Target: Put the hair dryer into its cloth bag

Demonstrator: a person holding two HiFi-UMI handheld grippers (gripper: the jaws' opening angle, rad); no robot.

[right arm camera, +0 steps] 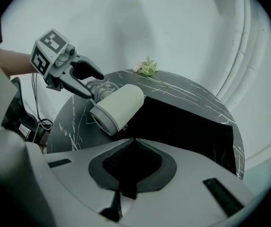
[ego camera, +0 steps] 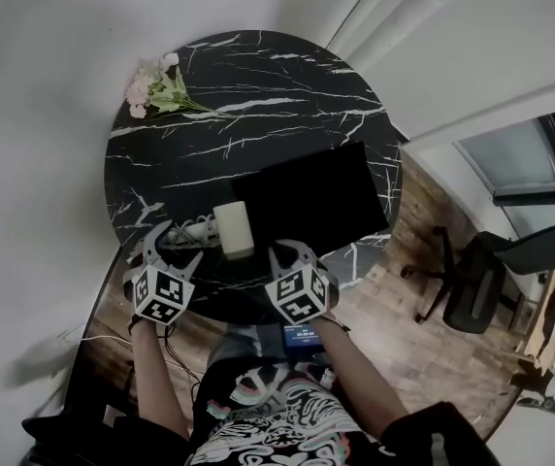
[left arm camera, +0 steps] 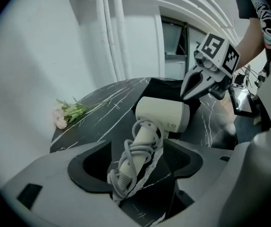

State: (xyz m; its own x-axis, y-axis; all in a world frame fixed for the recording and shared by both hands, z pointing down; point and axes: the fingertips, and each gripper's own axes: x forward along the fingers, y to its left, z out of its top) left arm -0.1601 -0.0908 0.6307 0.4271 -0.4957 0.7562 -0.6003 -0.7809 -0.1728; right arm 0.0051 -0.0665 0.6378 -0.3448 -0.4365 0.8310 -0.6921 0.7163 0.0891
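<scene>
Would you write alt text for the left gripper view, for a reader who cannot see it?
The open left gripper straddles the cord-wrapped handle of a white hair dryer on a black marble table. Beyond it are the shut right gripper, a black cloth bag and flowers.

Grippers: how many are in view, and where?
2. The left gripper sits open around the handle of the hair dryer; the right gripper, shut, is at the near edge of the cloth bag. None seems hidden.

This is looking like an office or studio room: a swivel office chair (ego camera: 481, 284) is standing right of the round marble table (ego camera: 287, 95) on wood flooring (ego camera: 404, 338), a window (ego camera: 515, 158) sitting beyond it.
</scene>
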